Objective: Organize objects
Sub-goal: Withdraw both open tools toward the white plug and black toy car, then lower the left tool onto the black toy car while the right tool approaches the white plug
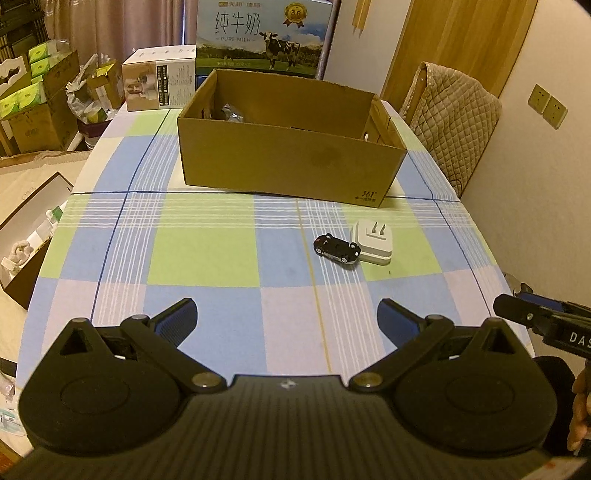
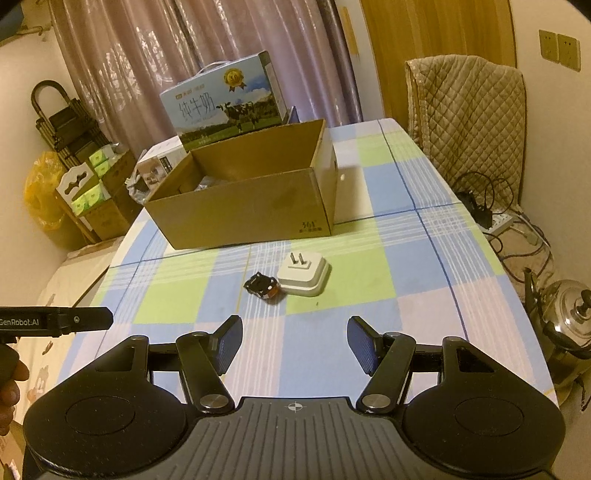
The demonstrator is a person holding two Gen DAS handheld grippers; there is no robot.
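Observation:
A small black toy car (image 1: 337, 249) (image 2: 263, 287) lies on the checked tablecloth, touching a white plug adapter (image 1: 373, 241) (image 2: 304, 276) with its prongs up. Behind them stands an open cardboard box (image 1: 291, 162) (image 2: 243, 206) with some dark items inside. My left gripper (image 1: 286, 317) hovers open over the cloth, nearer than the car and to its left, nothing between its fingers. My right gripper (image 2: 294, 339) is open too, short of the adapter, empty. Each gripper's tip shows at the edge of the other's view: the right gripper (image 1: 517, 314), the left gripper (image 2: 92, 318).
A milk carton (image 1: 262, 35) (image 2: 225, 107) and a white product box (image 1: 159, 83) stand behind the cardboard box. A quilt-draped chair (image 1: 452, 118) (image 2: 469, 110) is at the table's right. A steel kettle (image 2: 565, 314) and cables lie on the floor right; cartons clutter the left.

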